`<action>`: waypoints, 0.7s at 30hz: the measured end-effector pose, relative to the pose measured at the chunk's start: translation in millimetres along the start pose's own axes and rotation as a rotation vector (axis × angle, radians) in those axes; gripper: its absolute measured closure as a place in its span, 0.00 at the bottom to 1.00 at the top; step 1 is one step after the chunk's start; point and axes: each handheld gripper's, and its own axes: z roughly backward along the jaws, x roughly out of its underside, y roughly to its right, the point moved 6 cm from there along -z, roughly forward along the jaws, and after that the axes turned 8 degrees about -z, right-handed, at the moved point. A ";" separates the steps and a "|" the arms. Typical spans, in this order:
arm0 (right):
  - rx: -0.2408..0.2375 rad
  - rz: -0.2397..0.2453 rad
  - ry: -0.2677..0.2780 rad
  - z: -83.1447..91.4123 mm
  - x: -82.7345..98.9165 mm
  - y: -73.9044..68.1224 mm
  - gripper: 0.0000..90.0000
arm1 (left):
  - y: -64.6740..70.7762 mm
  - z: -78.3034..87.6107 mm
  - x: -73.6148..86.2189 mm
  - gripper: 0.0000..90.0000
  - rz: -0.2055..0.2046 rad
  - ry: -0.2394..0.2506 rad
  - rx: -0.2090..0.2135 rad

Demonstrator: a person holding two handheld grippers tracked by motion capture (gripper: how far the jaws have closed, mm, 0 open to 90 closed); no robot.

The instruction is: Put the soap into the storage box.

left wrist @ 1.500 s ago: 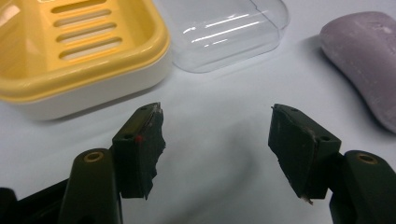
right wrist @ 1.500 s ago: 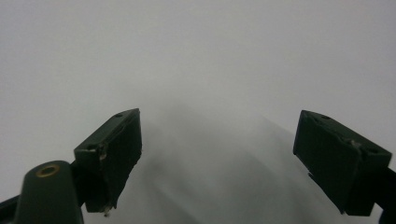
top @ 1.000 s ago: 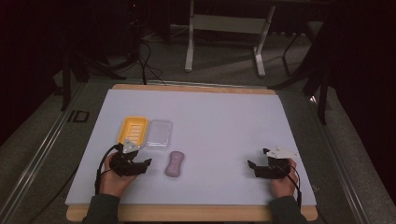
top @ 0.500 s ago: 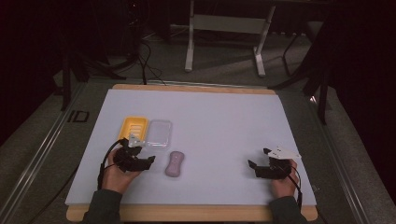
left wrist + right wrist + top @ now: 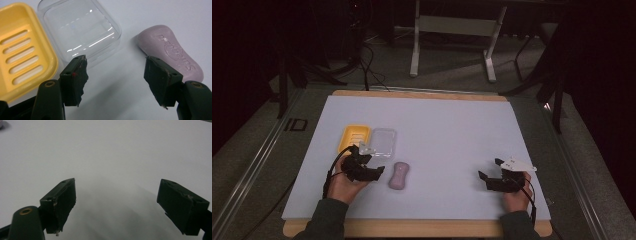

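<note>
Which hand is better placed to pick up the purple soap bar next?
Left. The left gripper sits right beside the soap bar, jaws open with nothing between them, the soap just off one jaw. The right gripper rests far across the table, open over bare surface.

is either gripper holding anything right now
No. The left gripper stands open beside the soap, and the right gripper is open over the bare table.

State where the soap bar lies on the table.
In the high view the soap bar lies left of centre, just right of the left gripper, below the clear lid.
</note>
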 end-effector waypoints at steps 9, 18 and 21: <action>0.004 -0.002 0.010 0.7 -0.2 -0.4 0.17 | 3.3 0.5 -12.7 0.38 -0.009 0.007 0.018; 0.005 -0.002 0.013 0.9 -0.3 -0.5 0.17 | 11.0 -3.1 -21.3 0.36 -0.010 -0.002 0.030; 0.005 -0.002 0.013 0.9 -0.3 -0.6 0.17 | 10.9 -4.8 -22.9 0.34 0.004 -0.013 0.026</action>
